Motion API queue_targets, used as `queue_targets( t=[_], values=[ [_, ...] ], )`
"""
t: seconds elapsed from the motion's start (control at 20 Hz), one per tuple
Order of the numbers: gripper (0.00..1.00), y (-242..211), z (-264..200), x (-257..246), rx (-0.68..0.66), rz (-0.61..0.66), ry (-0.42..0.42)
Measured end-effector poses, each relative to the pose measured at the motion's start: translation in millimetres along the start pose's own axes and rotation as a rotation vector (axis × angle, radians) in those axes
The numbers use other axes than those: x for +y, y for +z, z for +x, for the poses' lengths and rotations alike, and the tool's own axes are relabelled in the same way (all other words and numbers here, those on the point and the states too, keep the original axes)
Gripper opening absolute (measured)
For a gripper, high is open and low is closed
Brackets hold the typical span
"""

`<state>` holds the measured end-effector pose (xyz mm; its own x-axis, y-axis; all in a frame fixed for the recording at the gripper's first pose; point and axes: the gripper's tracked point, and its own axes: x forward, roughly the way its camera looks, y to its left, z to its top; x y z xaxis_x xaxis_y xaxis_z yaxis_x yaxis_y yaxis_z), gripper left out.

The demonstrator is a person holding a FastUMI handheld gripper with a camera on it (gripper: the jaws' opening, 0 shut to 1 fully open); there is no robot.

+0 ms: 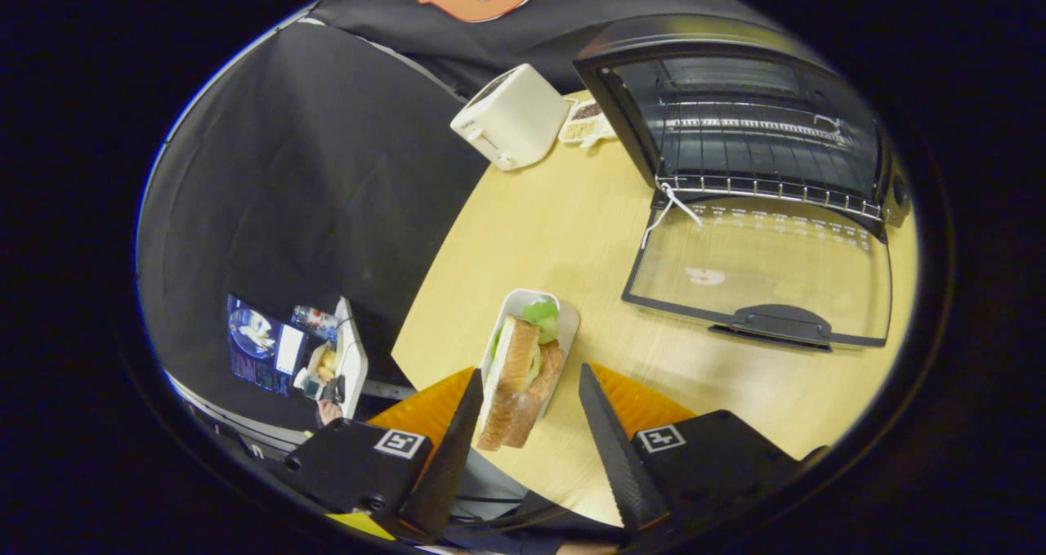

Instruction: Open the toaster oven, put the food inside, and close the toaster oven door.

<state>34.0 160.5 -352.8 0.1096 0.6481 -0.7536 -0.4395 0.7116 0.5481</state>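
A sandwich (519,383) with brown bread and green lettuce lies in a white oblong tray (565,320) on the wooden table (556,220). My gripper (529,373) is open, its two fingers flanking the near half of the tray, the left one close against the tray's side and the right one a small gap away. Beyond and to the right stands the black toaster oven (637,64), its glass door (760,269) folded down flat onto the table with the handle (780,324) toward me. The wire rack (768,187) shows inside the cavity.
A white pop-up toaster (513,116) and a small dish (585,122) of dark and light bits stand at the table's far side, left of the oven. A white cord (674,208) hangs at the door's left hinge. Black cloth drapes left of the table.
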Motion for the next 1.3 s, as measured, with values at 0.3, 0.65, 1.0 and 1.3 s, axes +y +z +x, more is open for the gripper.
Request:
queue_targets(
  t=[0.3, 0.65, 1.0, 1.3],
  values=[
    [0.59, -1, 11, 2, 0.041, -0.019, -0.021],
    [0.40, 6, 4, 0, 0.017, 0.029, 0.027],
    [0.32, 25, -30, 5, -0.059, 0.054, 0.098],
    [0.31, 41, -55, 37, -0.200, 0.095, 0.205]
  ],
)
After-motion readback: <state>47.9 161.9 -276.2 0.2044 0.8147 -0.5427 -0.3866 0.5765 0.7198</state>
